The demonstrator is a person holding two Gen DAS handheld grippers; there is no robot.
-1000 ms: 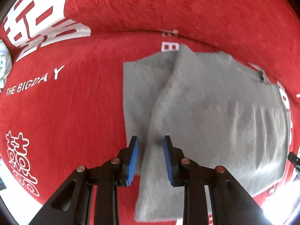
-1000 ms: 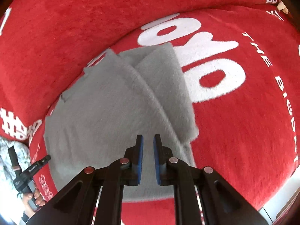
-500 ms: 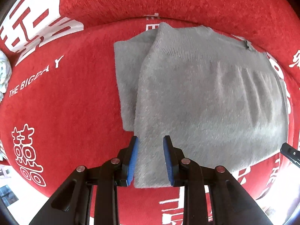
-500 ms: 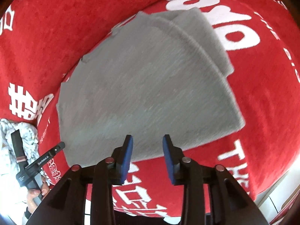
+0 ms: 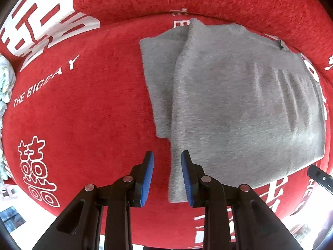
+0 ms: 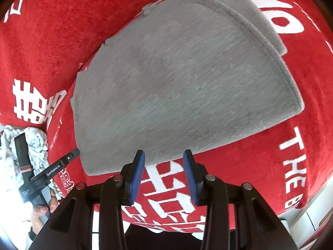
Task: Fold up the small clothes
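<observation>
A grey knitted garment (image 5: 239, 108) lies folded flat on a red cover (image 5: 89, 108) printed with white characters and the words "THE BIG DAY". It rests toward the back of the cover, close to where the red surface rises behind it. A lower layer of the garment sticks out along one side, beyond the stitched hem of the top layer.

The left hand-held gripper (image 5: 167, 173) is open with nothing between its blue pads (image 5: 148, 177); it hovers at the near corner of the garment, whose edge runs down between the fingers.

The right hand-held gripper (image 6: 164, 173) is also open and empty, poised over the garment's near edge, with white characters of the cover showing between its fingers.

At the cover's side edge lies a pale, patterned bundle of cloth (image 6: 35, 143).
</observation>
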